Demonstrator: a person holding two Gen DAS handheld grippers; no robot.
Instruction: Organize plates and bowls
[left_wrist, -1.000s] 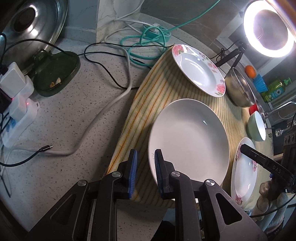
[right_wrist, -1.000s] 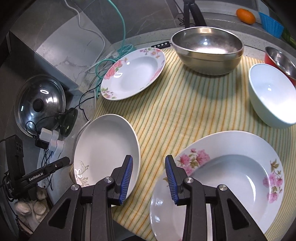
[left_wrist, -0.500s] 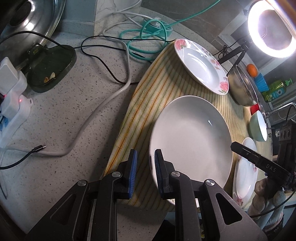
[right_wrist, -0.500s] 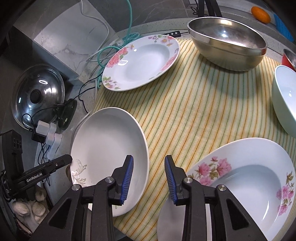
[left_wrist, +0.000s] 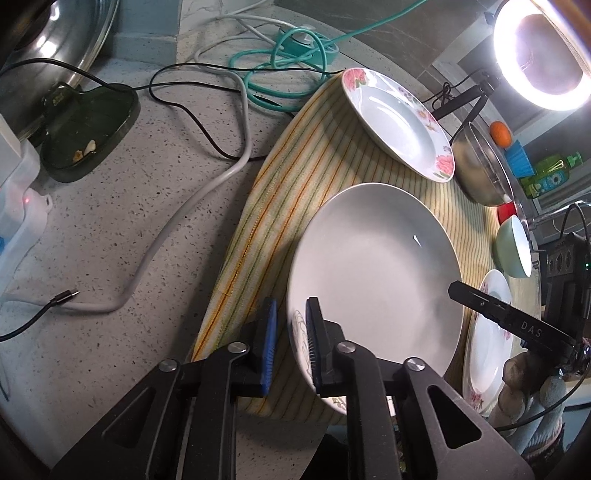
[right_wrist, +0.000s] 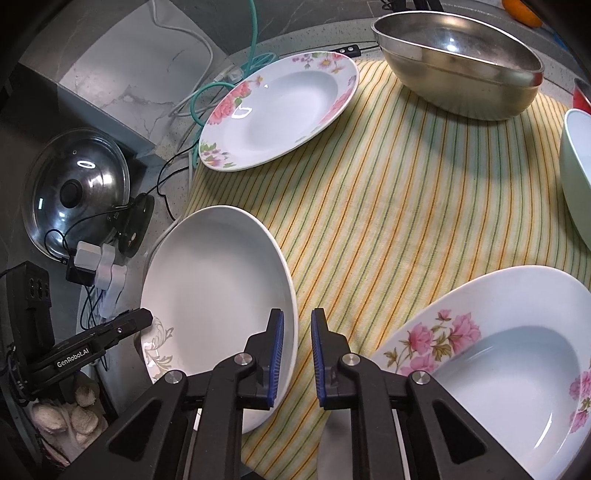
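Note:
A plain white plate lies on the striped cloth; it also shows in the right wrist view. My left gripper is partly open and straddles the plate's near rim, one finger on each side. My right gripper is partly open astride the same plate's right rim. Floral plates sit near right and far. A steel bowl and a pale green bowl stand further right.
Cables, a power strip, a pot lid and a dark dish lie on the counter left of the cloth. A ring light stands at the back.
Both grippers moved closer to the white plate. The right gripper's jaws narrowed and shifted left onto the plate's right rim. The left gripper now straddles the near rim.

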